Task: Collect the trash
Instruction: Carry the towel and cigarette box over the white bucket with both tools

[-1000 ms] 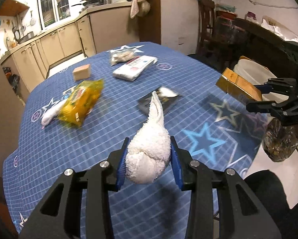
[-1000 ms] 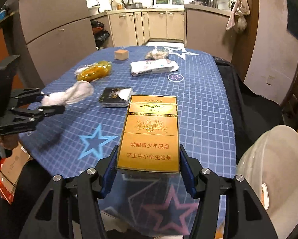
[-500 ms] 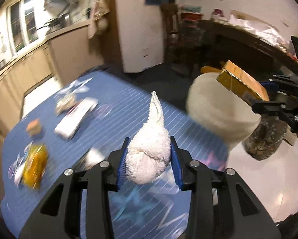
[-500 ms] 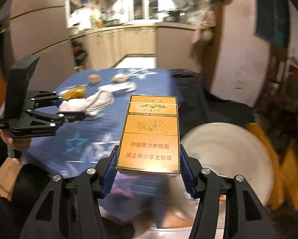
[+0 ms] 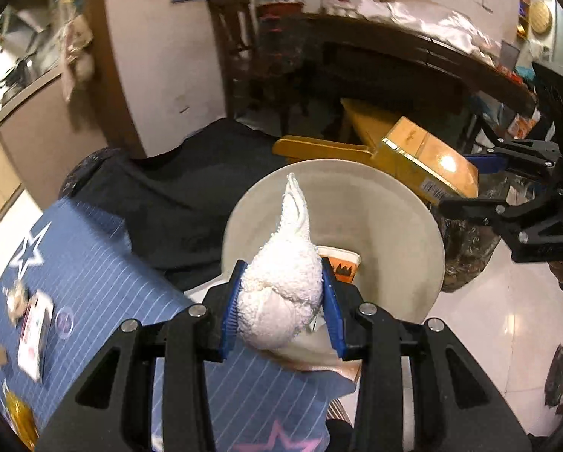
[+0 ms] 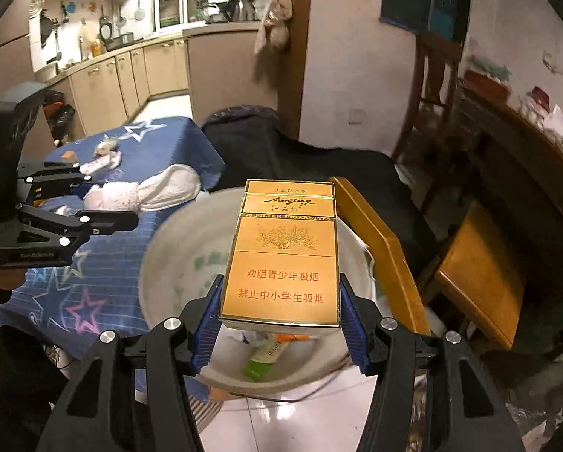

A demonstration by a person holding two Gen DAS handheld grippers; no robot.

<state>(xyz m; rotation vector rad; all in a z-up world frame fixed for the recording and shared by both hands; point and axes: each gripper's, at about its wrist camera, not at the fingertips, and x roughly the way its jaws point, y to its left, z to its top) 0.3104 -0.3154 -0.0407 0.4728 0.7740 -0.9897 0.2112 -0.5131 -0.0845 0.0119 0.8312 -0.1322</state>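
Tilting down over white bin (image 5: pixel 413 203): left gripper (image 5: pixel 283 297) jaws clamped on white cloth wad (image 5: pixel 281 286), right gripper (image 6: pixel 279 320) jaws gripping gold cigarette pack (image 6: pixel 281 263)

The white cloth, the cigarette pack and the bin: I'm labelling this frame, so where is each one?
white cloth (image 5: pixel 281 293): left wrist view, its bunched body between the pads.
cigarette pack (image 6: pixel 281 260): right wrist view, middle of its printed front face.
bin (image 5: pixel 394 226): left wrist view, bare inner wall.
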